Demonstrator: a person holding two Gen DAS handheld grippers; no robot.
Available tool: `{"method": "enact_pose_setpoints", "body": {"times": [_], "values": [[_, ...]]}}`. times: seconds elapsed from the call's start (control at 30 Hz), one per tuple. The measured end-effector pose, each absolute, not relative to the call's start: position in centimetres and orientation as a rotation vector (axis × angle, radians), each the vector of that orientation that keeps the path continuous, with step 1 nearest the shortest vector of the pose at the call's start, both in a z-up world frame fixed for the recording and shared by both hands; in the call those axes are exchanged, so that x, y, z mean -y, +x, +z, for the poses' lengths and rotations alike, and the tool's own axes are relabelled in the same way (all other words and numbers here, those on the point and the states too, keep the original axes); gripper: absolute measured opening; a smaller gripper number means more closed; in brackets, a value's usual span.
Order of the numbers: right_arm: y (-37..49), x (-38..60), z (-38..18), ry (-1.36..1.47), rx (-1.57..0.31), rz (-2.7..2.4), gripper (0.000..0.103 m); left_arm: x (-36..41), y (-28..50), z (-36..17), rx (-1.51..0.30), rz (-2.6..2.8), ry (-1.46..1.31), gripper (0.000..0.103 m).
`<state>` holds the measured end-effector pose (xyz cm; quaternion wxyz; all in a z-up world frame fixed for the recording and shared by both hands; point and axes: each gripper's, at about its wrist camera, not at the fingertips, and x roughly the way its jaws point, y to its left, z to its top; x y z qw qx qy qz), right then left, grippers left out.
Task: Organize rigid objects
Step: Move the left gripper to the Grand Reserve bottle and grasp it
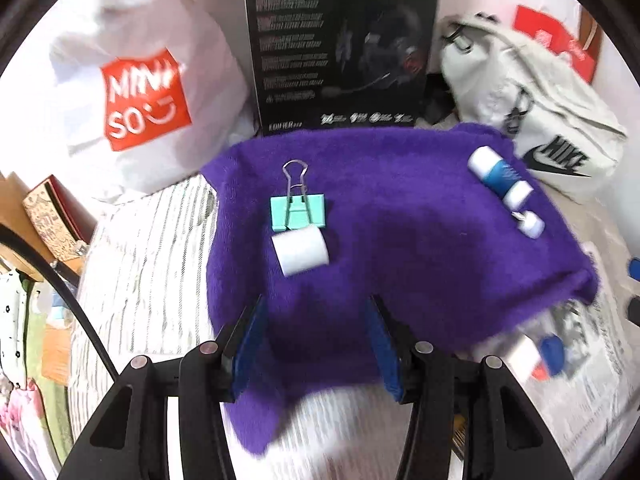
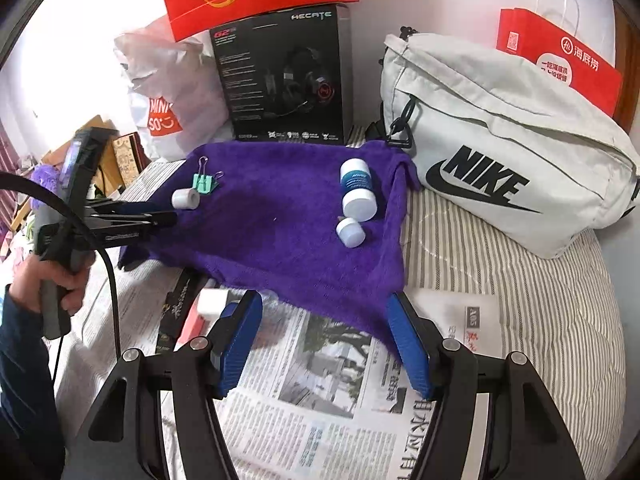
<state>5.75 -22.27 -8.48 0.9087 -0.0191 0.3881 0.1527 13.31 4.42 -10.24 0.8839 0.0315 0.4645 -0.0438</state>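
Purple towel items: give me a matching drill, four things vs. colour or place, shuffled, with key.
Column 1:
1. binder clip
2. tape roll
3. blue-banded bottle
4. small cap

Column 2:
A. white cylinder lying just in front of the clip, on the side of the purple towel nearer the left gripper
B. white, loose beside the bottle's base
C. mint green with silver wire handles
D. white with a blue label, on the towel's side nearer the Nike bag

Pairs: 1-C, 2-A, 3-D, 4-B
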Motion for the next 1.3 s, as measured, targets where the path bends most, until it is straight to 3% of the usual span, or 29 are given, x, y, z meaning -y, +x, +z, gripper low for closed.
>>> {"method": "enact_pose_setpoints", "body": {"times": [0.4, 0.83, 1.0, 1.3], "values": [[3.7, 21.6, -8.9, -0.065, -0.813, 0.323, 0.065, -0.4, 5.7, -12.7, -1.036, -0.177, 0.079, 0.049], [2.9, 21.7, -9.3, -0.054, -0.822, 0.333, 0.065, 1.9, 5.9, -13.3, -1.058, -0.172, 0.056, 0.05], [3.0, 22.2, -10.0, -0.041, -0.835, 0.331, 0.065, 2.0, 5.4, -14.0, -1.045, -0.136, 0.12, 0.059], [3.8, 22.0, -12.7, -0.02, -0.875, 0.326, 0.065, 0.3, 4.6, -14.2, -0.986, -0.14, 0.084, 0.057]]}}
